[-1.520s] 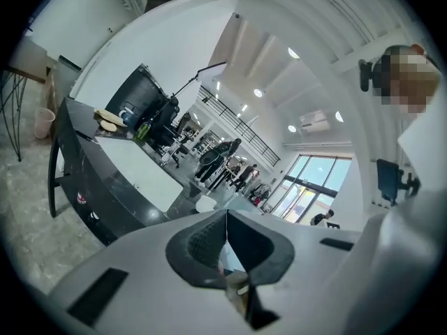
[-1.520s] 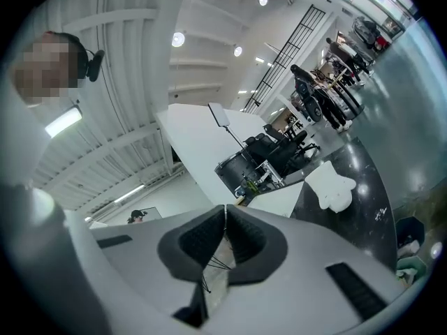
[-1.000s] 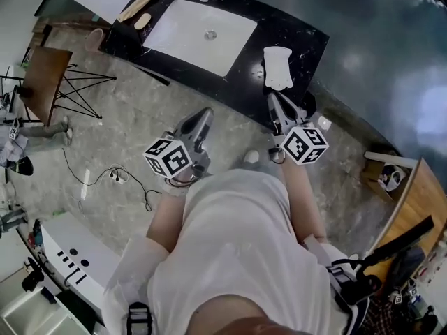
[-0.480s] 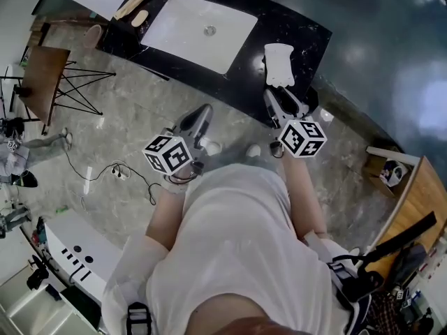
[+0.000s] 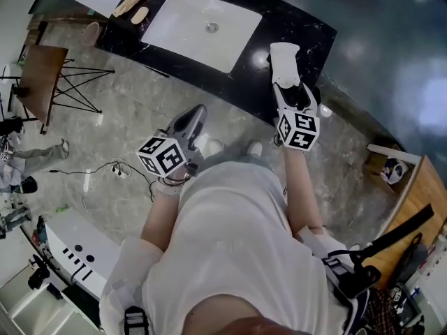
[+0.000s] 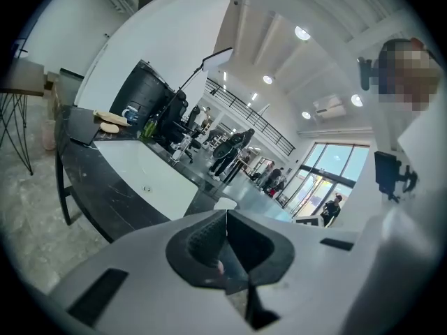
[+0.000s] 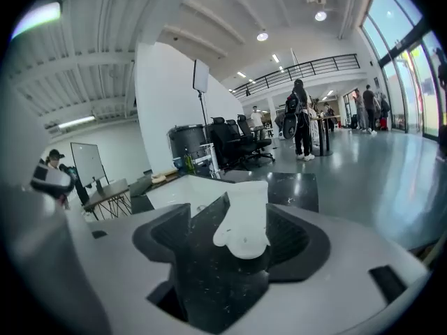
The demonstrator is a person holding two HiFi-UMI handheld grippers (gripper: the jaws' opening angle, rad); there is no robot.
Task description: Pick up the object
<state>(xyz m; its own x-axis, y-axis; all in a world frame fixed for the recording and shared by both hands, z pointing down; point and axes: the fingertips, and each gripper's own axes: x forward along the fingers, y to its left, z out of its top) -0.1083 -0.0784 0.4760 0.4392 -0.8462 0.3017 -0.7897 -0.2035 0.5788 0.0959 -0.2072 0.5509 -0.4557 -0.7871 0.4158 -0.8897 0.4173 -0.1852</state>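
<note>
A white oven mitt (image 5: 283,64) lies flat on the black counter (image 5: 279,30), right of the sink. My right gripper (image 5: 295,93) hangs just short of the mitt's near end, its jaws opening with nothing between them. In the right gripper view the mitt (image 7: 244,218) lies straight ahead between the parted fingers (image 7: 297,239), apart from them. My left gripper (image 5: 195,119) is held over the floor in front of the counter. Its jaws meet in the left gripper view, where the gripper (image 6: 225,246) is shut and empty.
A white sink basin (image 5: 202,26) is set in the counter's middle, with wooden brushes (image 5: 134,4) at its left end. A wooden folding table (image 5: 43,72) stands on the floor at left. A cable (image 5: 115,174) trails over the marble floor.
My right gripper has moved forward to the counter edge beside the mitt and its jaws have parted. The left gripper drifted slightly left.
</note>
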